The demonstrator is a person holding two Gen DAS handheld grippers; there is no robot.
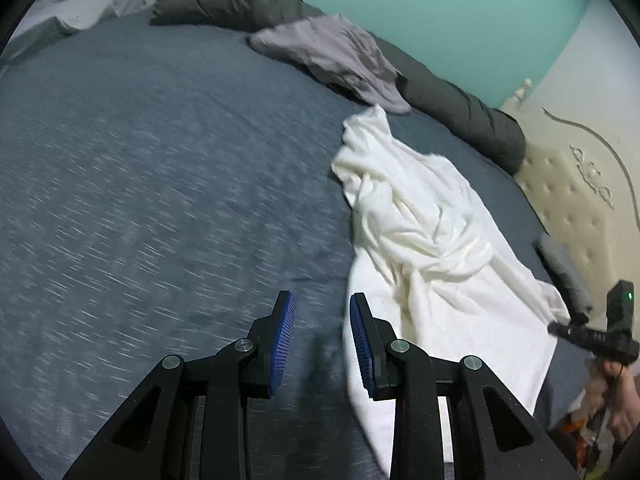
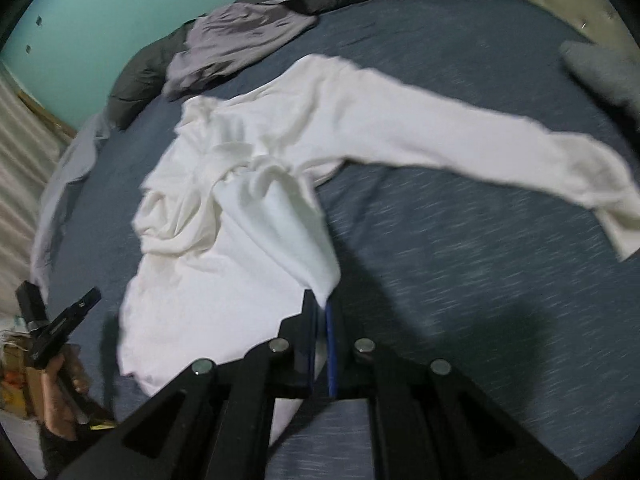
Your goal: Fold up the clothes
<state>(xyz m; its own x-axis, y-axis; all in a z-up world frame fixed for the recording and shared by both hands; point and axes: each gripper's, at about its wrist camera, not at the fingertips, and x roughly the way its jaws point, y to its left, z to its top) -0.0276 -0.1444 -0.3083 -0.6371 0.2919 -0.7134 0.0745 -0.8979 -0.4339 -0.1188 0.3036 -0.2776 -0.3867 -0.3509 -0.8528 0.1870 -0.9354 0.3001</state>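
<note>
I am looking at a white long-sleeved garment (image 2: 248,184) that is lying crumpled on a bed (image 1: 160,160) covered in a blue-grey heathered sheet. The fabric is looking soft and knitted, bunched into thick folds across the chest, with one sleeve stretching out flat toward the right in the right wrist view. My right gripper (image 2: 322,312) is pinching a drawn-up peak of the white cloth, its jaws closed narrowly on it. My left gripper (image 1: 322,336) is hovering with its jaws spread wide, ribbed blue pads (image 1: 282,344) facing each other, one finger over the garment's edge and nothing between them. A wrinkled lilac-grey garment (image 1: 332,56) is lying near the far edge, partly on a long dark grey bolster (image 1: 460,108). A cream tufted headboard (image 1: 568,200) is standing beyond.
</note>
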